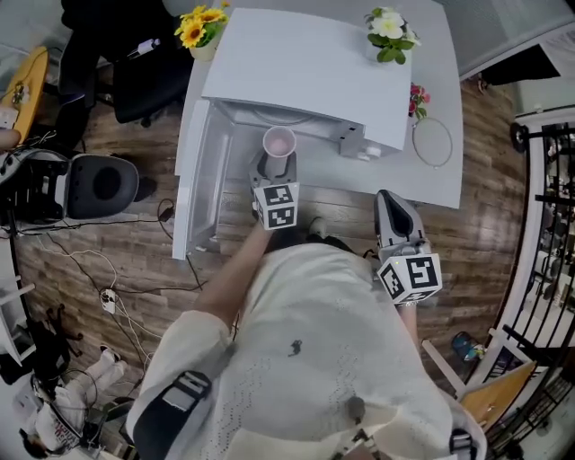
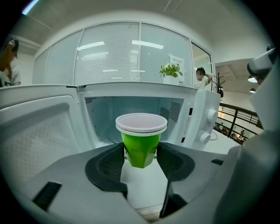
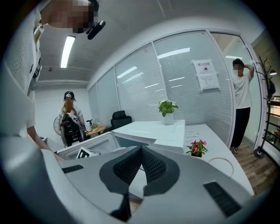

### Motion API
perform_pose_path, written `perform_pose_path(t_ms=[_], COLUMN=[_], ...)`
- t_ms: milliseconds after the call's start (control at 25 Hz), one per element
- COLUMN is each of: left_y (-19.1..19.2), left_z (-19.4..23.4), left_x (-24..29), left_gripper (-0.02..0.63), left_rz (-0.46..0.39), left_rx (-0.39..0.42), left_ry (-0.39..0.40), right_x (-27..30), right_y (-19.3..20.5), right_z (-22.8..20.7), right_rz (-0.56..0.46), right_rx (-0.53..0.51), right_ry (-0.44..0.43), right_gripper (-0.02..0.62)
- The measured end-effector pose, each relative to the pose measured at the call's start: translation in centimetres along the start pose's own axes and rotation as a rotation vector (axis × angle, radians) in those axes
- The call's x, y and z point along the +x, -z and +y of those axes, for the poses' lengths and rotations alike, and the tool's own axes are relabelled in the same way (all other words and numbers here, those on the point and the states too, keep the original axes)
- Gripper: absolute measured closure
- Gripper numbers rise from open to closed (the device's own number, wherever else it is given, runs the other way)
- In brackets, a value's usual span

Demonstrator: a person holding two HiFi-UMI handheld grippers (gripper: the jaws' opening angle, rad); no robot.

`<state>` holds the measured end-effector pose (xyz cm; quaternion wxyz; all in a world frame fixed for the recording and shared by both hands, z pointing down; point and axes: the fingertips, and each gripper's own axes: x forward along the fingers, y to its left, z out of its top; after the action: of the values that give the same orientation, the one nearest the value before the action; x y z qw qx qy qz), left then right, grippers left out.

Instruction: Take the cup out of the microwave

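A green cup [image 1: 278, 142] with a pale lid hangs just in front of the open white microwave [image 1: 314, 63]. My left gripper [image 1: 277, 167] is shut on it. In the left gripper view the cup [image 2: 141, 141] sits between the two dark pads [image 2: 109, 164], which press on its lower sides, and the lit microwave cavity [image 2: 109, 113] lies behind it. The microwave door [image 1: 193, 180] stands swung out to the left. My right gripper [image 1: 393, 211] hangs lower right, off the table's front edge. Its jaws [image 3: 140, 159] are shut tip to tip and hold nothing.
The white table [image 1: 440, 81] carries yellow flowers [image 1: 199, 27], a white-flowered plant [image 1: 388, 36], small pink flowers [image 1: 418, 99] and a wire ring [image 1: 433, 142]. A dark office chair [image 1: 99, 184] and cables lie on the wooden floor to the left. A person [image 3: 243, 100] stands by the glass wall.
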<state>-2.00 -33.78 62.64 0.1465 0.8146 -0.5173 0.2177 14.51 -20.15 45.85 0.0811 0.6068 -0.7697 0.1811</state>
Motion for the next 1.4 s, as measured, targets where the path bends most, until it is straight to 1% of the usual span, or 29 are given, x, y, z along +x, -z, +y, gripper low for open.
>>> perform_pose_path(t_ms=[280,400,640,920,1120,1400], left_y=[-0.3,-0.2,0.5,2.0,2.6,3.8], left_z=[-1.2,-1.8,-3.0,-4.8,-5.8,-7.2], left_x=[-4.0,-5.9,-9.3,-13.8,-16.8,-19.9], left_gripper=[0.351,0.351,0.353,0.353,0.354,0.354], left_rz=[-0.045,-0.061,-0.084,-0.102,-0.112,-0.121], left_rx=[0.003,-0.007,0.003,-0.02,-0.062,-0.03], left_ry=[-0.024,-0.033,-0.05,-0.068,-0.074,-0.081], right_x=[-1.4,-2.1,-3.5,-5.7,-6.7,-7.9], right_y=[0.8,1.2,2.3,3.6,4.2,5.1], right_z=[0.0,0.3,1.1,1.6,2.1,2.4], right_rz=[0.003,0.008,0.018,0.027,0.031,0.037], right_rx=[-0.009,-0.016,-0.022,-0.04,-0.055,-0.08], right_ry=[-0.055,-0.084,-0.147,-0.198,-0.229,-0.269], right_gripper=[0.586,0.586,0.586,0.586,0.586,0.586])
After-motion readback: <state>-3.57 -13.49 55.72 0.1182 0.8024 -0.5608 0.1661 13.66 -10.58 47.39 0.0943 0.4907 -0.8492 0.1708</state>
